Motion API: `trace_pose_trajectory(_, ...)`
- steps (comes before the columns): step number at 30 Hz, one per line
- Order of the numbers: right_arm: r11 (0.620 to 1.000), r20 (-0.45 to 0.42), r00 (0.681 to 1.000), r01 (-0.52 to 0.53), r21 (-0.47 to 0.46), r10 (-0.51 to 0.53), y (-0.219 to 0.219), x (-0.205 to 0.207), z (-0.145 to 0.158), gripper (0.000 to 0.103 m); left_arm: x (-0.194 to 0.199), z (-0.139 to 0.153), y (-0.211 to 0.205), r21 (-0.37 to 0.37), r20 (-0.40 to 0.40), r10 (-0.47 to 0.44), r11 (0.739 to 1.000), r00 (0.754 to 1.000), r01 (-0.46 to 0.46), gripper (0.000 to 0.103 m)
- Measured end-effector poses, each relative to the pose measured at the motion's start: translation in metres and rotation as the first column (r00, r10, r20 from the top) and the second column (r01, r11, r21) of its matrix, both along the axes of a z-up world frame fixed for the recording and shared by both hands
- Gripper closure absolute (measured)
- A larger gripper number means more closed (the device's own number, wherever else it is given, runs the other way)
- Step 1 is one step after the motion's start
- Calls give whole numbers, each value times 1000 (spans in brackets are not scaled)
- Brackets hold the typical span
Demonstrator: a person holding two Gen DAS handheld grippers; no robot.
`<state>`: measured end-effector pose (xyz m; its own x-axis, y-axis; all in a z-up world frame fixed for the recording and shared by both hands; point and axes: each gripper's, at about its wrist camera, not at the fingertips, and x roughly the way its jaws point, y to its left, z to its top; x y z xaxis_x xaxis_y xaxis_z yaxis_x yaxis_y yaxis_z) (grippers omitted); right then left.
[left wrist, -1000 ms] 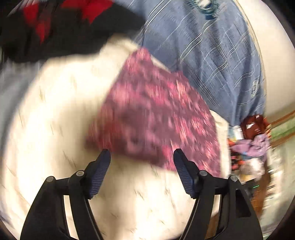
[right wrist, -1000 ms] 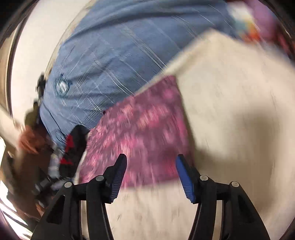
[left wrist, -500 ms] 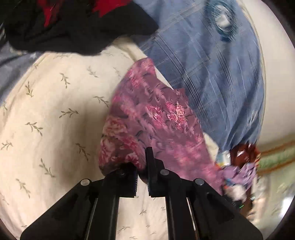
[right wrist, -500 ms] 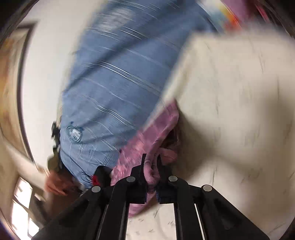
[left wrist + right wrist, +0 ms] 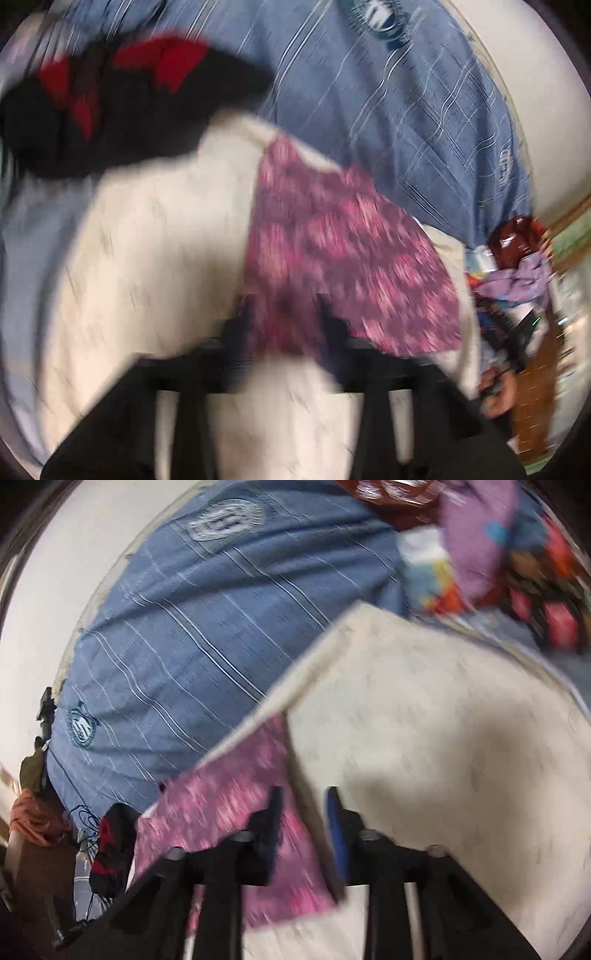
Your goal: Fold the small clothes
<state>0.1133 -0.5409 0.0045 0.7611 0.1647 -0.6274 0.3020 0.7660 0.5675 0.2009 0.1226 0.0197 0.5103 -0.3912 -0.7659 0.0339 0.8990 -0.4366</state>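
Observation:
A small purple-pink patterned cloth (image 5: 343, 258) lies on a cream leaf-print cover (image 5: 147, 240) over the bed. My left gripper (image 5: 286, 332) hangs just above the cloth's near edge. Its jaws are opening and the cloth's edge shows between the blurred fingers, with the pads off it. In the right wrist view the same cloth (image 5: 221, 794) lies left of centre on the cream cover (image 5: 424, 720). My right gripper (image 5: 303, 823) is at its right edge with jaws opening. Cloth shows in the gap, but the blue pads do not press on it.
A blue striped sheet (image 5: 388, 110) spreads behind the cream cover. A black and red garment (image 5: 110, 118) lies at the far left. A heap of colourful clothes (image 5: 498, 554) sits at the far right, and a pale wall (image 5: 55, 590) runs behind the bed.
Both grippers stood open over the cloth, then pinched its edge half a second ago. Now both have let go and drawn back, and the cloth lies flat again.

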Motion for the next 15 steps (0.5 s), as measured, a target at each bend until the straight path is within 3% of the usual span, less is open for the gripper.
trace_pose_trajectory(1,1000,-5,1000,-27,6,27,-1,17,3,52,13,2,0,29,20,13,999,1000,-14,26)
trace_pose_trajectory(3,995,-32,996,-87,49,89,2,62,-2,50,59,0,-5,45,22,10,999,1000,-11,25)
trace_pose_trajectory(5,991,-72,991,-104,86,111,7,100,-17,50,108,-17,-8,2,-48,-14,1000,999,14,25)
trace_pose_trajectory(8,995,-130,989,-53,82,64,8,147,-40,49,168,-53,-9,-4,-172,30,1000,985,-31,25)
trace_pose_trajectory(10,995,-175,983,-39,95,55,7,166,-56,49,196,-81,-6,-82,-272,35,995,962,-59,24)
trace_pose_trajectory(12,987,-165,981,-76,139,99,11,179,-65,52,203,-82,-9,-133,-246,6,990,969,-40,23)
trace_pose_trajectory(14,979,-159,969,-175,106,190,24,191,-62,84,202,-74,-21,-196,-212,-81,980,974,39,61)
trace_pose_trajectory(15,975,-151,965,-206,79,216,29,192,-57,98,201,-68,-29,-192,-195,-110,979,975,72,90)
